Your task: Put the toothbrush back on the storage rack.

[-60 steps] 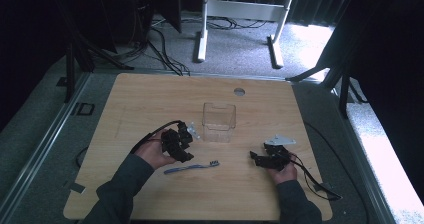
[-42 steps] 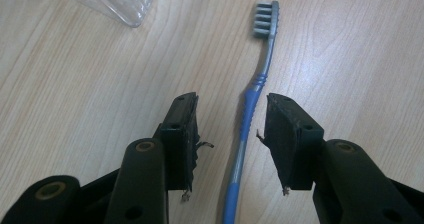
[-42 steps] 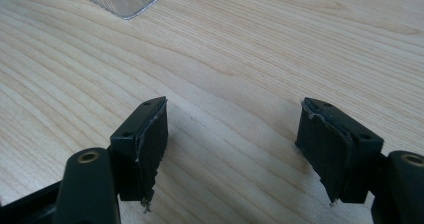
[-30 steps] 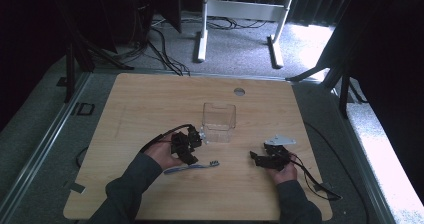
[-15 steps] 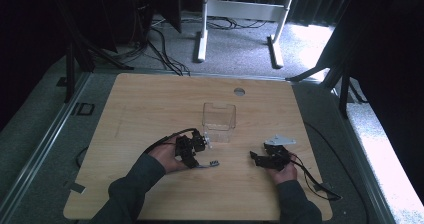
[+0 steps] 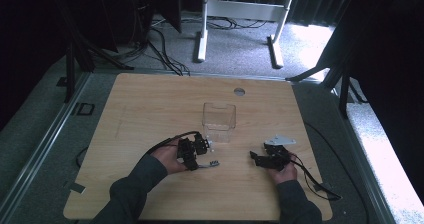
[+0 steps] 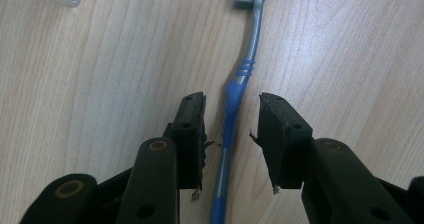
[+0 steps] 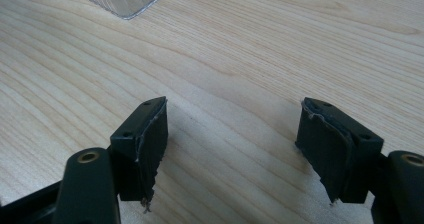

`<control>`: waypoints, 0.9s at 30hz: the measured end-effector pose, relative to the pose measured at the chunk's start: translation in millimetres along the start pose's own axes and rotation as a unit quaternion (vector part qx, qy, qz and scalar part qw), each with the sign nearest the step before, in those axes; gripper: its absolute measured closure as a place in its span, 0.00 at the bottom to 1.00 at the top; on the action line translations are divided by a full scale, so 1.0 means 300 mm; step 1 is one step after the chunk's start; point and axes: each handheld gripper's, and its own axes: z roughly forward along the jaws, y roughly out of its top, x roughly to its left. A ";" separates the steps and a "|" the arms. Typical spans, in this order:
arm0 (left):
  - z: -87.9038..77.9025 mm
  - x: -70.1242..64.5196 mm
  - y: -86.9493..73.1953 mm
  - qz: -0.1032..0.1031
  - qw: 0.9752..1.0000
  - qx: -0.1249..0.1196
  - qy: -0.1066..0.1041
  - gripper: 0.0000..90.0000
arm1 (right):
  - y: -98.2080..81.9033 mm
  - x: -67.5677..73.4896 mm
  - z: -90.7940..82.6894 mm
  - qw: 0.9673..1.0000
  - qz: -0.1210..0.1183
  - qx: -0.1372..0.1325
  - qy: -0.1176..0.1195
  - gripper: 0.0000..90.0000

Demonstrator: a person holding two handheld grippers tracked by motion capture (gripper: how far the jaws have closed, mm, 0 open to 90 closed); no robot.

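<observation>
A pale wooden table (image 6: pixel 150 109) with rounded corners carries everything, with wide bare wood ahead of and to the outer side of each claw; its near edge lies behind the forearms. Dark floor, cables and white desk legs lie beyond the far edge.

Just ahead of the left claw (image 6: pixel 196 151) stands a clear plastic box (image 6: pixel 219 120), open at the top, nothing visible inside it. The right claw (image 6: pixel 257 158) rests well to the side of the left one, its jaws spread wide over bare wood with nothing between them.

A toothbrush (image 7: pixel 235 89) lies flat on the table, running straight out between the left claw's jaws. Its handle is blue, its neck grey, its grey-blue bristle head points away from the claw. The left claw (image 7: pixel 230 129) has just been closing around the handle; a sliver of wood shows on each side, so the pads are not yet pressing.

The handle's end is cut off at the frame edge.
</observation>
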 end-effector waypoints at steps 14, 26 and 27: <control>0.026 -0.009 0.011 0.011 1.000 0.018 -0.004 0.74 | 0.000 0.000 0.000 1.000 0.000 0.000 0.000 0.31; 0.051 -0.012 0.017 0.015 0.999 0.037 -0.001 0.80 | 0.000 0.000 0.000 1.000 0.000 0.000 0.000 0.31; 0.053 -0.012 0.018 0.016 0.999 0.038 0.000 0.80 | 0.000 0.000 0.000 1.000 0.000 0.000 0.000 0.31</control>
